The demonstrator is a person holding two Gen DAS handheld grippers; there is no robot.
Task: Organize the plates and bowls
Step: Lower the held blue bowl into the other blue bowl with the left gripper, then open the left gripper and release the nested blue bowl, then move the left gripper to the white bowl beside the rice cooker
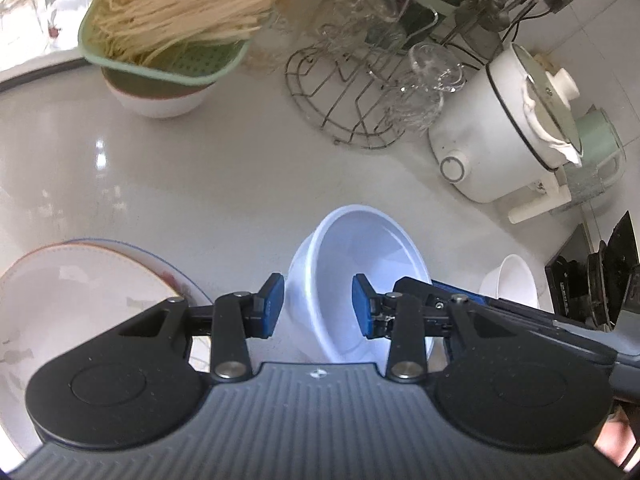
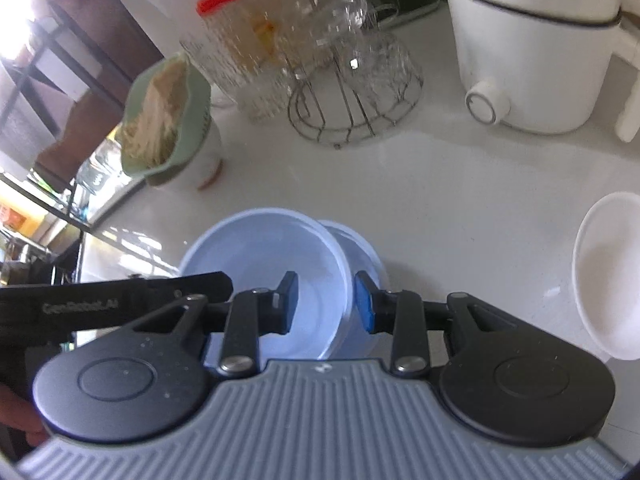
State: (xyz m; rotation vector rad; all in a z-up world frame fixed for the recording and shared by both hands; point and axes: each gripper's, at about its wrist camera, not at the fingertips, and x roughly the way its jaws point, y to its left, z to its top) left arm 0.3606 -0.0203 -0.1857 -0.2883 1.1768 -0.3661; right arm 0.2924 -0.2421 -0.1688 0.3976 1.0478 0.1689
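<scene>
A pale blue bowl [image 1: 360,248] hangs tilted between my two grippers, low over the white counter [image 1: 200,168]. My left gripper [image 1: 319,306] straddles its left wall, one pad outside and one inside, shut on it. My right gripper [image 2: 326,304] is shut on the opposite wall of the same bowl [image 2: 260,248]. A second pale blue bowl [image 2: 360,240] shows just behind its right rim. A large plate [image 1: 80,300] with a red and blue edge lies at the lower left. A small white bowl [image 2: 608,276] sits on the counter to the right.
A green colander of noodles [image 1: 160,40] rests on a white bowl at the back left. A wire rack with glasses [image 1: 348,96] and a white electric pot [image 1: 500,132] stand behind. A dark stove [image 1: 592,280] lies at the right, and the counter's edge [image 2: 100,216] runs at the left.
</scene>
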